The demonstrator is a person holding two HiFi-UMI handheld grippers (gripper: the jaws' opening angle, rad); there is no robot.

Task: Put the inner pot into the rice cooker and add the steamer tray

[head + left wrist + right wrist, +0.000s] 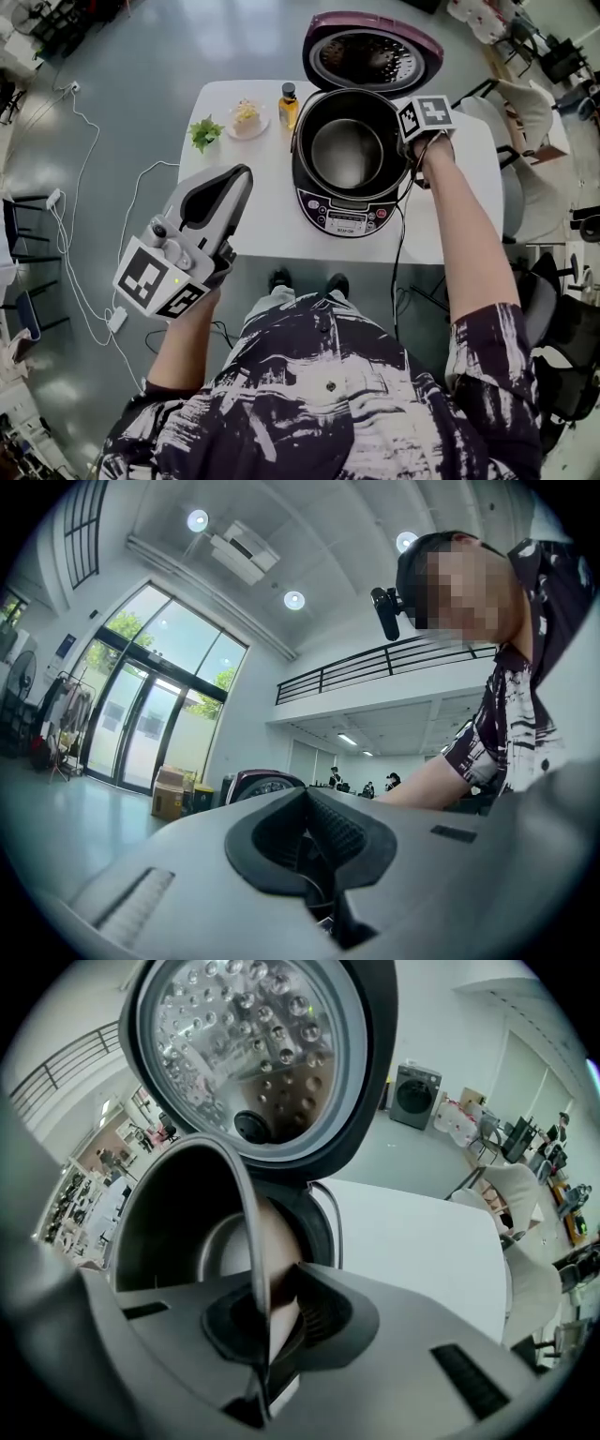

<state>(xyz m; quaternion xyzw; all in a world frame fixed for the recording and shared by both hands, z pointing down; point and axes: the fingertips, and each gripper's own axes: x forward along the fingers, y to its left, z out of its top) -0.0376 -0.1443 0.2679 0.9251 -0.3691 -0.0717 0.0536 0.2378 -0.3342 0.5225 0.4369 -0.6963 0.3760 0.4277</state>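
The open rice cooker [343, 221] stands on the white table [253, 230], its dark red lid [371, 51] tipped back. The metal inner pot [347, 150] sits down inside the cooker's well. My right gripper [411, 157] points steeply down at the pot's right rim and is shut on it. In the right gripper view the thin pot wall [187, 1213] runs between the jaws of the right gripper [265, 1302], with the lid's dimpled inner plate [239, 1044] above. My left gripper [246, 174] hovers level over the table's front left, shut and empty, the left gripper [306, 795] aimed across the room.
At the table's back left lie a green sprig [205, 132], a small plate of food [247, 118] and an amber bottle [289, 104]. The cooker's cord [401, 246] hangs off the front edge. Chairs [523, 105] crowd the right side; white cables [84, 234] trail on the floor at the left.
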